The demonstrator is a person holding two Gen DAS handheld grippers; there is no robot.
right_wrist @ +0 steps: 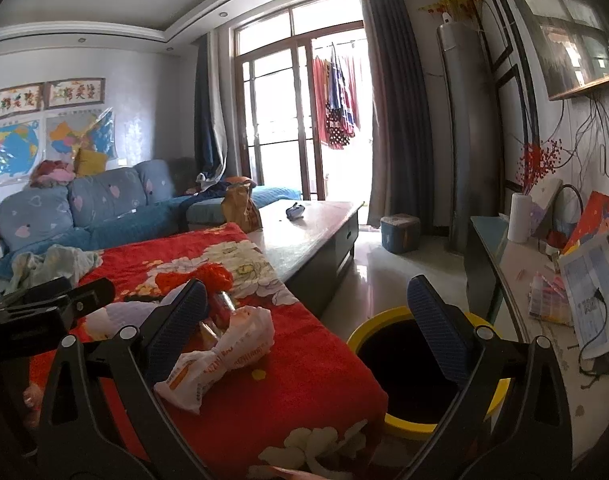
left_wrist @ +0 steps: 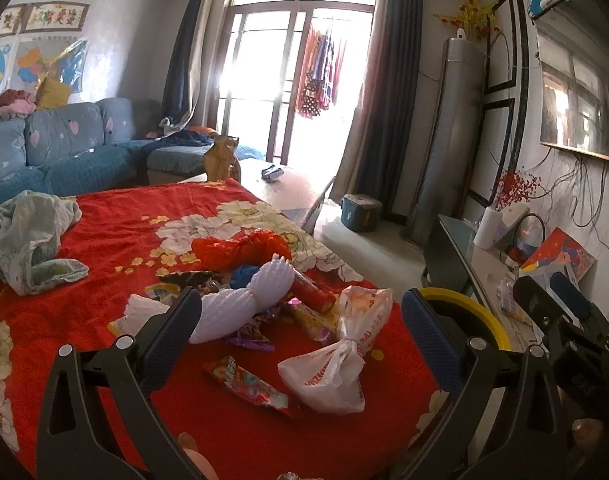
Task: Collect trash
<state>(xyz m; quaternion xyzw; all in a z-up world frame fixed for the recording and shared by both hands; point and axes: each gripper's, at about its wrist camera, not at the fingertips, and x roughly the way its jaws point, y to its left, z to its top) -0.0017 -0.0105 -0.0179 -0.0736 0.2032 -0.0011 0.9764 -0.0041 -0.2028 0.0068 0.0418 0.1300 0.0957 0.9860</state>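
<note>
A pile of trash lies on the red flowered cloth (left_wrist: 116,224): a knotted white plastic bag (left_wrist: 336,356), a white foam net sleeve (left_wrist: 240,304), a red snack wrapper (left_wrist: 248,384), a red tube (left_wrist: 314,294) and a red mesh net (left_wrist: 240,246). My left gripper (left_wrist: 304,340) is open and empty, hovering over the pile. My right gripper (right_wrist: 308,328) is open and empty, between the knotted bag (right_wrist: 220,356) and the yellow-rimmed black bin (right_wrist: 408,368). The right gripper also shows at the right edge of the left wrist view (left_wrist: 560,312).
A crumpled pale cloth (left_wrist: 32,240) lies at the table's left. A brown paper bag (left_wrist: 222,158) stands at the far end. A blue sofa (left_wrist: 64,140) is behind. A TV stand (right_wrist: 544,320) with papers is on the right, a blue box (right_wrist: 400,232) on the floor.
</note>
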